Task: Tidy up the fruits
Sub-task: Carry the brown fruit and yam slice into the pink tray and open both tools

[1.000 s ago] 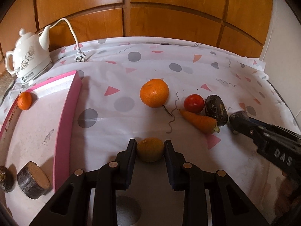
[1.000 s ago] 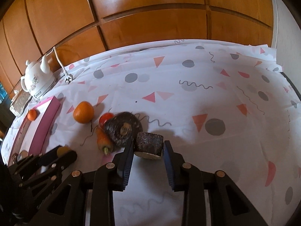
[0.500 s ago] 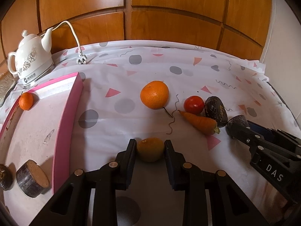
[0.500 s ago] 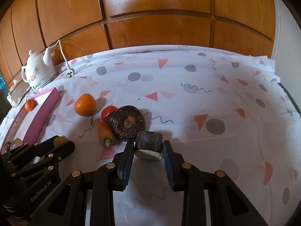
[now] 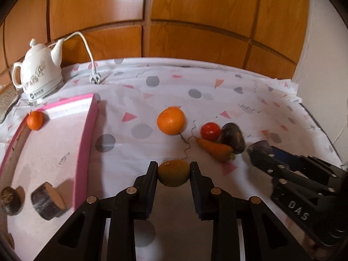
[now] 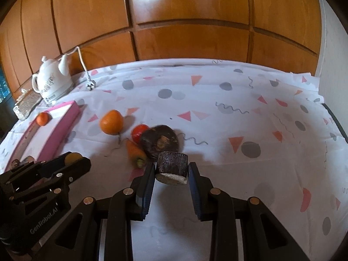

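My left gripper [image 5: 173, 169] has its fingers [image 5: 150, 180] clamped on a small yellow-green citrus fruit [image 5: 173, 173], held above the patterned table [image 5: 217, 91] just right of the pink tray [image 5: 86, 139]. My right gripper [image 6: 171, 169] has its fingers [image 6: 148, 184] clamped on a dark cut root piece [image 6: 172, 167], pale cut face toward the camera, just in front of the carrot [image 6: 134, 152], tomato [image 6: 139, 132] and dark round root [image 6: 159, 142]. The orange [image 5: 171, 120] lies apart on the cloth. The tray already holds a small tangerine [image 5: 34, 120], another cut root piece [image 5: 46, 203] and a dark round item [image 5: 9, 200]. Risks, as I judge them: the round citrus is pinched only at its sides and could squirt out if I tilt or jolt; carrying it low could clip the tray's raised rim; my two grippers sit near each other and could collide if both head for the tray together.
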A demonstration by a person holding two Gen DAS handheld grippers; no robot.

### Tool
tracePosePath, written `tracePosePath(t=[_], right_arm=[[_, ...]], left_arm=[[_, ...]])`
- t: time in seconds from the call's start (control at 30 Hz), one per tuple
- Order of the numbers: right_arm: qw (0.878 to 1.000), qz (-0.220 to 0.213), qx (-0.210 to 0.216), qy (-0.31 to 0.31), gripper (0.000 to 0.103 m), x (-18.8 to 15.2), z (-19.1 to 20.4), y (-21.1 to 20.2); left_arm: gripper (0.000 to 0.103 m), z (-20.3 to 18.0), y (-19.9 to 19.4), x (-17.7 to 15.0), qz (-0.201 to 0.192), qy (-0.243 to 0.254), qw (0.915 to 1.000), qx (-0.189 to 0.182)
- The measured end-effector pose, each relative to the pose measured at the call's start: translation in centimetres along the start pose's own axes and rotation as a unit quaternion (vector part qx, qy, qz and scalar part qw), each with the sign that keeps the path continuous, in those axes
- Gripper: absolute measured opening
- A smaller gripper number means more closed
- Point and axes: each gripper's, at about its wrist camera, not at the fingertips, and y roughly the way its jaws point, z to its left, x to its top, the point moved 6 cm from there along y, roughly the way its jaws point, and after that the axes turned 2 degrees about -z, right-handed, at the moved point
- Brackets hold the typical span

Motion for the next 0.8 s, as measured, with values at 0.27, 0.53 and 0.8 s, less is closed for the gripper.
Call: tracePosePath(t=[0.27,0.53,0.8], right_arm=[[0.999,-0.012,0.032,-0.015,0.031,0.9,2.5,-1.3],[0.992,-0.007,0.116,-0.052,0.031,1.3,8.6,-2.6],[0.975,-0.002,0.184,-0.123,0.031,1.4,16.6,-3.4]], left_arm=[[0.03,1.5,-4.0,1.4,-0.025,-0.018,0.9995,0.007],[0.03,7.9,-7.6,2.3,-0.054,-0.066,0.9949,0.054],[0.03,17.0,-9.3,1.5,-0.06,-0.132,0.9814,0.126]])
